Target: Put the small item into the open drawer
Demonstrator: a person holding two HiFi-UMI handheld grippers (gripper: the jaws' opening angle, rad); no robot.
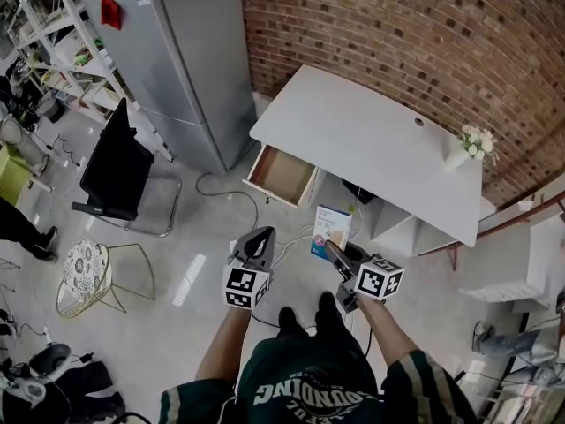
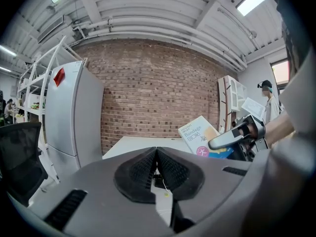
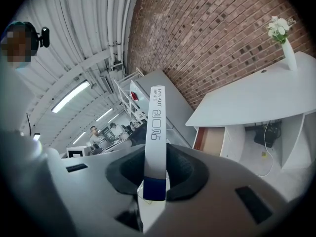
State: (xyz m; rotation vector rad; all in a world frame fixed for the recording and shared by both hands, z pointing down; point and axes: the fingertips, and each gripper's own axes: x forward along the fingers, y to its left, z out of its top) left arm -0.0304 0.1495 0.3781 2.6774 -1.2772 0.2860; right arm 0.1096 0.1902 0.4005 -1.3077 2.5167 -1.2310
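Note:
The small item is a flat white and blue bandage box [image 1: 331, 230], and my right gripper [image 1: 335, 249] is shut on its lower edge, holding it upright in the air over the floor. In the right gripper view the box [image 3: 155, 127] stands edge-on between the pads of that gripper [image 3: 154, 177]. The open drawer [image 1: 282, 174] with a brown inside juts from the left end of the white desk [image 1: 371, 131], a short way beyond the box; its brown inside shows as the drawer [image 3: 213, 141]. My left gripper [image 1: 261, 236] hangs beside it, shut with nothing held [image 2: 156, 154].
A grey fridge [image 1: 181, 60] stands left of the desk. A black office chair [image 1: 116, 168] and a patterned wire stool [image 1: 86, 270] are on the floor at left. A vase of flowers [image 1: 468, 146] sits on the desk's right end. Cables [image 1: 229, 193] lie under the drawer.

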